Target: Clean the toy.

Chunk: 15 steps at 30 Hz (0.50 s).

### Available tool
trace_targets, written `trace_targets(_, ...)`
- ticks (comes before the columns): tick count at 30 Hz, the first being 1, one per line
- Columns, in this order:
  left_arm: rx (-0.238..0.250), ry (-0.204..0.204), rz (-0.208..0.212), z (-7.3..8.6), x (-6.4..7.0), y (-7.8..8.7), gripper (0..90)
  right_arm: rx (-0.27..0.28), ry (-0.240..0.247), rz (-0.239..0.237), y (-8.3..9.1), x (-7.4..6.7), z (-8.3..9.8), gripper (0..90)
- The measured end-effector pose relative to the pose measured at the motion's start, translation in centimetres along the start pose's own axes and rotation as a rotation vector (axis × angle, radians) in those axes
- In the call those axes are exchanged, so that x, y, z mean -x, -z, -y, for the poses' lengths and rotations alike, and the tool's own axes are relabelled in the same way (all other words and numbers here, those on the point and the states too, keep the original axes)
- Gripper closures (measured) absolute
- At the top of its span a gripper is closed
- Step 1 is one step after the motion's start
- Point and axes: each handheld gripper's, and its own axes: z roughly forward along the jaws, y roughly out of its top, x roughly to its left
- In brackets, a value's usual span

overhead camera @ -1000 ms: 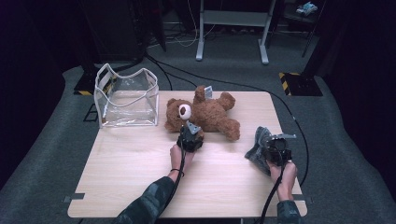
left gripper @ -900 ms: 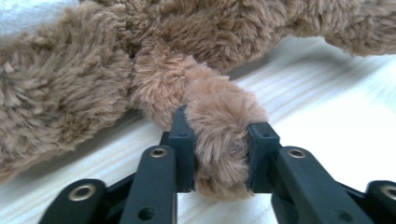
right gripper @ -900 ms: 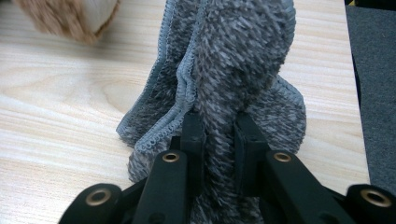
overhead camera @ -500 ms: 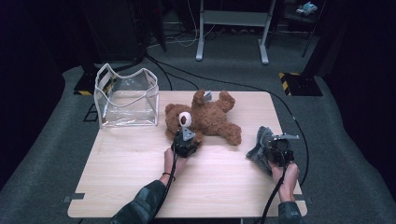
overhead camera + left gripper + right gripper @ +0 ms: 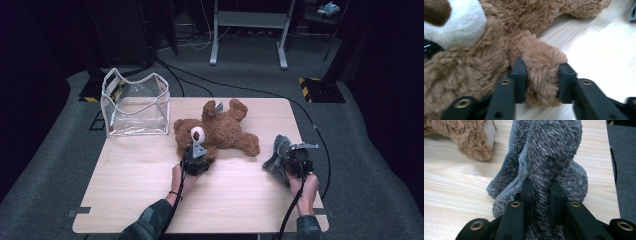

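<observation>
teddy bear (image 5: 220, 130) flat mid-table, paw (image 5: 544, 72) between left gripper (image 5: 540, 75) jaws, which just eased wider; pads touching fur, hold looks weak. right gripper (image 5: 541, 192) pinching grey cloth (image 5: 549, 152) near right edge. risk: paw slips free if pulled toward clear bag (image 5: 135, 102).

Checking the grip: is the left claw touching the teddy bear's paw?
Touching. The left gripper view shows the left claw with both jaws against the teddy bear's paw.
</observation>
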Motion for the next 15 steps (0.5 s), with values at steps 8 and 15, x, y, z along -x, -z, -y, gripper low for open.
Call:
trace_targets(8,0.030,-0.001,-0.051,-0.7,0.1,1.1,37.7,0.007,-0.005,-0.003,0.0,0.0,0.0,77.0)
trace_targets(15,-0.050,0.033,-0.089,-2.0,0.5,-0.9,31.9,0.011,0.009,-0.008,-0.2,-0.3,-0.2,77.0)
